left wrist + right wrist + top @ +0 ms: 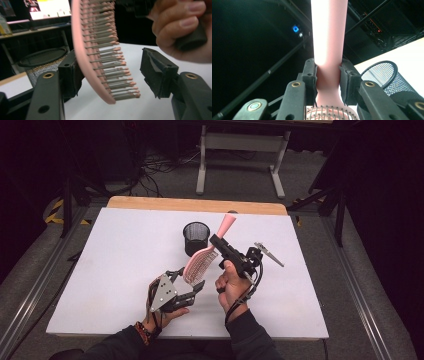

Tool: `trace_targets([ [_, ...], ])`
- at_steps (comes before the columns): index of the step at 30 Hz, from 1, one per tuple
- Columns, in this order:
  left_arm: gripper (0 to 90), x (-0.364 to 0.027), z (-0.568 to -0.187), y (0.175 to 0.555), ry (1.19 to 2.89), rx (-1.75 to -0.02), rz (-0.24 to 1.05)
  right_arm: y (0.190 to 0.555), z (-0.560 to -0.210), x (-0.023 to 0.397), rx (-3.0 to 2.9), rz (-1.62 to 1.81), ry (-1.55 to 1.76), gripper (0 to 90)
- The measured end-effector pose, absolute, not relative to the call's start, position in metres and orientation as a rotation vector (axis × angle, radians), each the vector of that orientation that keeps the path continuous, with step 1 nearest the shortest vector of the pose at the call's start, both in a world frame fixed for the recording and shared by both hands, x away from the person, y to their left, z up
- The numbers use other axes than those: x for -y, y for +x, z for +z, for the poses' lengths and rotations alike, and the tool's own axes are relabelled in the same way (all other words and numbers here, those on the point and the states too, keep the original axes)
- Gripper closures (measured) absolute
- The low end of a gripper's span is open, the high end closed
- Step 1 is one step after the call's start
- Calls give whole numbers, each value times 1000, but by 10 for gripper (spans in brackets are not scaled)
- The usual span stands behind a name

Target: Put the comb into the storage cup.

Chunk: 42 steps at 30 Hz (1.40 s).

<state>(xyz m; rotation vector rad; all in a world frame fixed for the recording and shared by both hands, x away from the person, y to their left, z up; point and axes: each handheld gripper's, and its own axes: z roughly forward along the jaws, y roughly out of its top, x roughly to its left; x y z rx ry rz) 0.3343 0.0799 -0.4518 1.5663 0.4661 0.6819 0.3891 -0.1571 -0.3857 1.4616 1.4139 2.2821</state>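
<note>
I see the white table (100, 285) with a black mesh cup (196, 237) near its middle, and above it the pink hairbrush (200, 262) held in the air just in front of the cup; it looks light and rigid, its handle smooth and likely slippery, its bristles springy. My right gripper (328, 80) pinches the handle just above the head, where I judge the hold best; my left gripper (110, 75) stands spread around the bristled head, one pad against its back.

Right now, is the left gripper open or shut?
Open. The left gripper's fingers stand apart around the pink hairbrush, with gaps showing.
</note>
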Motion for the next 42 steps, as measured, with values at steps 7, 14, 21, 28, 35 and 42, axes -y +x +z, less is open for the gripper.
trace_targets([
  [7, 446, -77, -449, 337, 1542, -471, 689, 390, -398, 161, -1273, 2381, 1559, 695],
  [14, 482, -74, -449, 339, 1565, -455, 720, 394, -411, 165, -1164, 2465, 1692, 695],
  [21, 548, -75, -448, 341, 1561, -487, 716, 397, -419, 164, -1116, 2494, 1756, 695],
  [28, 630, -84, -442, 348, 1556, -501, 689, 401, -428, 166, -1134, 2512, 1792, 691],
  [35, 637, -94, -429, 351, 1590, -468, 662, 403, -434, 169, -1191, 2521, 1785, 624],
  [42, 643, -104, -413, 350, 1635, -428, 663, 407, -436, 175, -1248, 2524, 1795, 509],
])
